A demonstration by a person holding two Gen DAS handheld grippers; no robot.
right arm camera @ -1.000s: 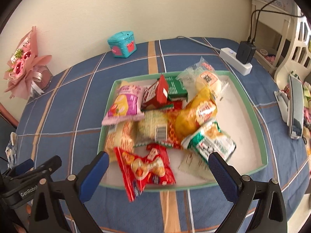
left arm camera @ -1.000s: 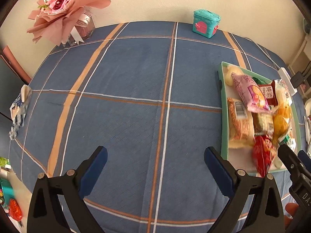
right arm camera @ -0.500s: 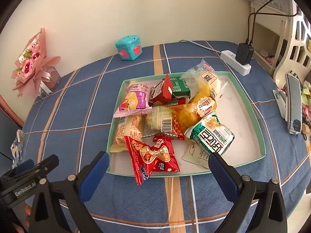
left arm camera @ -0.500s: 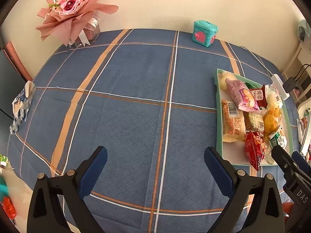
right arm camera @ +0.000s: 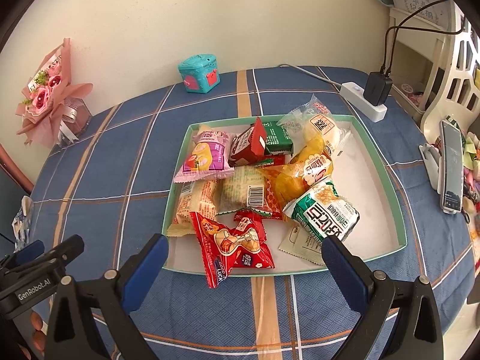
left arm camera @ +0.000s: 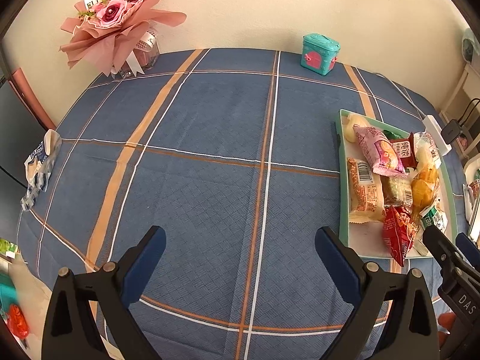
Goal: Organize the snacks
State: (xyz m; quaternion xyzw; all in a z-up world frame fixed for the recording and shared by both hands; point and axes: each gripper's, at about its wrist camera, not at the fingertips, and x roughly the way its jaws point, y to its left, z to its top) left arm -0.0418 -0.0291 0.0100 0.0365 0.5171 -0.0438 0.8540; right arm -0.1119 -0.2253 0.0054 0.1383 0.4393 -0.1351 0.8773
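A shallow white cardboard tray with a mint-green rim (right arm camera: 381,162) sits at the centre of the right wrist view and at the right edge of the left wrist view (left arm camera: 342,180), holding a loose heap of wrapped snacks. A red crinkled snack packet with a cartoon print (right arm camera: 234,246) lies at the tray's near edge, one corner hanging over the rim. Right of it is a green-and-white packet (right arm camera: 322,213); above sit an orange-yellow bag (right arm camera: 303,174), a pink-and-purple cake wrapper (right arm camera: 207,156) and a dark red carton-shaped pack (right arm camera: 247,144).

The tray rests on a blue plaid tablecloth with orange and white stripes (left arm camera: 195,165), covering a table set against a cream wall. A small teal toy chest with pink doors (right arm camera: 199,73) stands at the upper centre by the wall, and a pink paper-wrapped rose bouquet (left arm camera: 117,24) occupies the upper left. A white power strip with a black charger plugged in (right arm camera: 364,102) lies at the upper right.

The right gripper (right arm camera: 244,255) hovers at the lower frame, its blue-padded jaws spread wide either side of the red packet, touching nothing. The left gripper (left arm camera: 240,249) hangs over bare cloth, jaws likewise wide apart and empty.
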